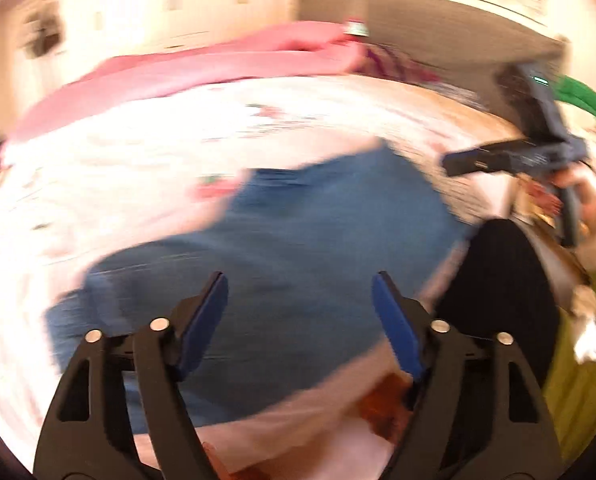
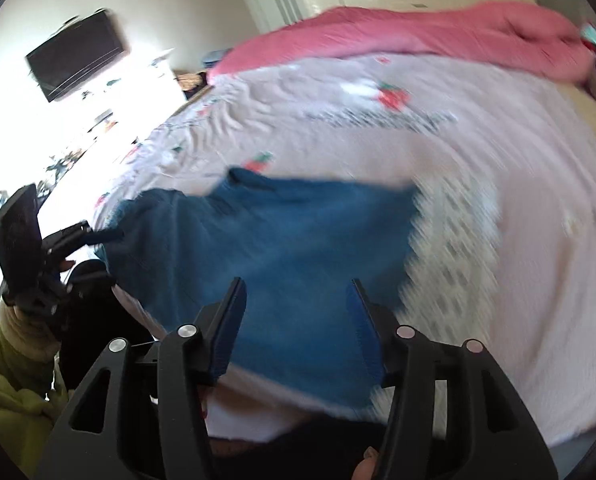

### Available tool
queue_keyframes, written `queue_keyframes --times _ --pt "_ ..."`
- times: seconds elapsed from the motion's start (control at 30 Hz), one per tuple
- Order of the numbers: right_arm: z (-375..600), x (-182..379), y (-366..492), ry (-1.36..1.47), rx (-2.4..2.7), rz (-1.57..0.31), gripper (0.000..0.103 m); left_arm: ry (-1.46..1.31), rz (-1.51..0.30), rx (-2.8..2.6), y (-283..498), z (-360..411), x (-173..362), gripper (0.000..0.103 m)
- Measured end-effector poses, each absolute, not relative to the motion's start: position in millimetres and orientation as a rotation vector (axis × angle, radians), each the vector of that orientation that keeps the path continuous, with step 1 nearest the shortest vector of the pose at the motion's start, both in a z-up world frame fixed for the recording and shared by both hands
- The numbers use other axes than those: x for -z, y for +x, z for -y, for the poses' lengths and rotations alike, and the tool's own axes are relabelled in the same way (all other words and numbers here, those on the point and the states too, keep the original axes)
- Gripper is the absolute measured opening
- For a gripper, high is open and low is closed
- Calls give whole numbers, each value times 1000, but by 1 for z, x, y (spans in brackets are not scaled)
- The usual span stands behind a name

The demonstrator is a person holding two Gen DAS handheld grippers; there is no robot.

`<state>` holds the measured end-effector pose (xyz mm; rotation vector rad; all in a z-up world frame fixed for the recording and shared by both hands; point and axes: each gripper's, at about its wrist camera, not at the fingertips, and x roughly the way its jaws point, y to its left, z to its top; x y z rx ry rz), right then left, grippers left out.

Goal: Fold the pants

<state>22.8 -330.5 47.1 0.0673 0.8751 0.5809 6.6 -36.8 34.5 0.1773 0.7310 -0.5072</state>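
blue pants lay folded mid-frame on the bed. both hand-held grippers, left and right, gaped wide, holding nothing. a fold looked just released; next likely called for regripping an edge.

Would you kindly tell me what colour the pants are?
The pants are blue denim, shown best in the right wrist view.

Around the blue pants, the pale bedspread lies bare from twelve to three o'clock. A pink blanket bars the far edge at twelve. At nine, the left gripper crowds the pants' corner.
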Motion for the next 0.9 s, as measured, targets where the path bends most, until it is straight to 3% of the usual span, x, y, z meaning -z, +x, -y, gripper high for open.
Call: queue_keyframes --times 0.23,0.47,0.5,0.57,0.6,0.63,0.9 --pt "236 -49 84 -46 -679 -885 60 170 -724 316 26 -3 -36 74" --pt "177 -18 144 -93 -693 -1043 60 136 -900 276 33 -27 10 71" --pt "174 -11 149 -91 -692 -1072 58 129 -912 280 30 -31 16 71" --pt "167 -3 159 -84 -702 -1107 33 117 -911 285 25 -39 20 70" --pt "164 1 165 -73 -703 -1117 11 104 -908 291 24 -41 19 70" --pt "164 2 172 -65 -676 -1114 6 93 -907 293 22 -43 19 70" --pt "162 16 216 -22 -621 -1112 3 67 -904 304 23 -47 22 70"
